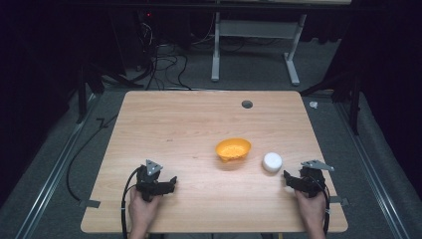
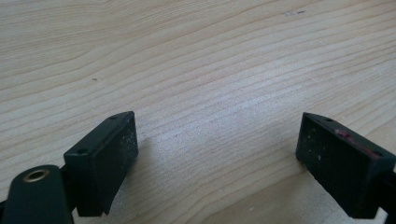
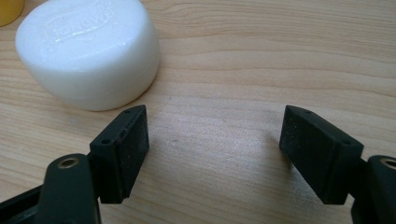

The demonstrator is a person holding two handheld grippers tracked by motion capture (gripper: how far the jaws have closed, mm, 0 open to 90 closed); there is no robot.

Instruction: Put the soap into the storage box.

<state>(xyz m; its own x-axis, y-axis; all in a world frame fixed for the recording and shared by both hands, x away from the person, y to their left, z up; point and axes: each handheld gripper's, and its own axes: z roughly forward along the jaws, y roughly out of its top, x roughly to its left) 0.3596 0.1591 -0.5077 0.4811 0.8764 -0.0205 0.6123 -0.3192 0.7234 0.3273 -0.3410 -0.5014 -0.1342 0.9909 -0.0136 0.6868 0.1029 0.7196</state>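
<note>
Both grippers rest low on the wooden table (image 1: 199, 124), left gripper (image 2: 217, 154) and right gripper (image 3: 214, 140) with jaws apart, empty. White soap (image 3: 88, 51), embossed lettering unreadable, lies just beyond the right gripper, beside the orange bowl (image 1: 233, 149).

The pale wooden tabletop (image 1: 189, 129) is lit evenly from above in the high view, while the surrounding floor and background are left in deep darkness. A soft shadow is cast below the small orange plastic bowl (image 1: 233, 149), and the high view is rendered slightly soft and grainy. In the right gripper view, mild glare is seen on the top of the round white soap-like puck (image 3: 91, 49), whose embossed lettering is blurred. In both gripper views the wood grain is sharp, faint shadows are thrown beside the black jaws, and the nearest jaw parts are out of focus
</note>
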